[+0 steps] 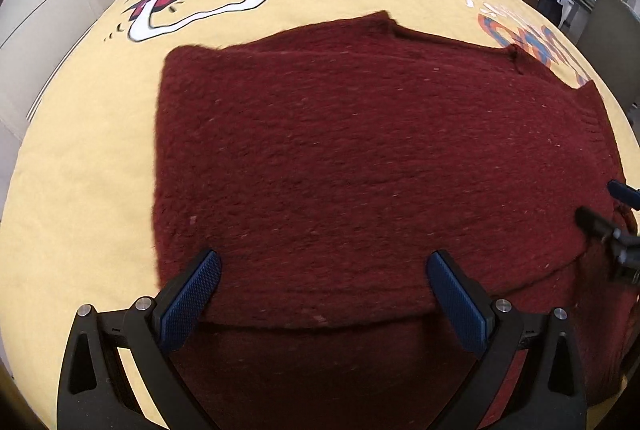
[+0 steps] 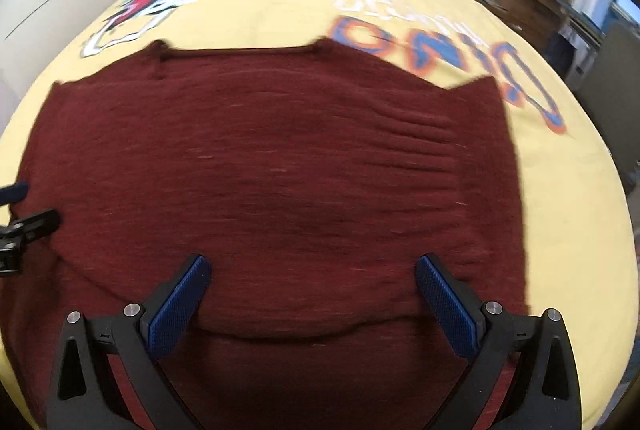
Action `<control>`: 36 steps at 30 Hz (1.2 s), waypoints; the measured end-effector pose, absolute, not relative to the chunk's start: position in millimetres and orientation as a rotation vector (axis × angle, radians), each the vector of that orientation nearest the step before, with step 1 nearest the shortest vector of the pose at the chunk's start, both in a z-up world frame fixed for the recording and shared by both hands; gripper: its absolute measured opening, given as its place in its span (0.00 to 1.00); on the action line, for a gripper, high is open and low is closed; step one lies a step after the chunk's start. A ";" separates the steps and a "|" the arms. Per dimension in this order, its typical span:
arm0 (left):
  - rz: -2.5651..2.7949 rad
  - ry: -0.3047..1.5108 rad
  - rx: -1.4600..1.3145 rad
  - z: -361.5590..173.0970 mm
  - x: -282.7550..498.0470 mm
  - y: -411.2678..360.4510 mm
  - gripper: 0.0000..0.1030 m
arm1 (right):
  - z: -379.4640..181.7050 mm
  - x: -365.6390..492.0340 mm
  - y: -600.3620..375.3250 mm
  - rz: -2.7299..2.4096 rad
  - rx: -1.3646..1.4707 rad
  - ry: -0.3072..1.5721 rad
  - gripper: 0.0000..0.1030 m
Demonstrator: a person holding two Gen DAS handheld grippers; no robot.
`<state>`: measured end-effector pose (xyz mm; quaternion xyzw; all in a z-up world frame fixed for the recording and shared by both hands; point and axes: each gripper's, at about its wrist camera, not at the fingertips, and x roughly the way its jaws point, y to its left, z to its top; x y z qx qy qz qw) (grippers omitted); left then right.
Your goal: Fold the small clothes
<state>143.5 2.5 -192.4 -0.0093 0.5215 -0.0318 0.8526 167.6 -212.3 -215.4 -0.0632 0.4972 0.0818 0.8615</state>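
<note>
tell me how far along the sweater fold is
Done: the dark red sweater lies on the yellow bedspread with a near layer already folded up over the body; its edge runs between both grippers. No sleeves stick out. In hand: nothing. The left gripper and right gripper both hang open above the fold. Left: likely another fold to make it compact.

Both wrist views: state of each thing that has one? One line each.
maroon sweater: lying flat on the bed, a folded layer's edge showing near the grippers, not gripped
left gripper: open, over the sweater's near edge
right gripper: open, over the sweater's near edge
yellow bedspread: spread smooth under the sweater
</note>
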 end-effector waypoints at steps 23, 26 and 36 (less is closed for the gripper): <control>-0.165 1.146 -0.122 -131.8 70.2 31.8 0.99 | -159.8 106.0 -287.6 0.238 -0.022 1.064 1.00; -0.145 1.188 -0.103 -141.5 45.4 35.2 0.99 | -165.5 74.9 -305.3 0.210 -0.005 1.095 1.00; -0.142 1.332 -0.157 -191.0 -13.1 37.5 0.99 | -218.0 6.7 -347.2 0.127 0.091 1.258 1.00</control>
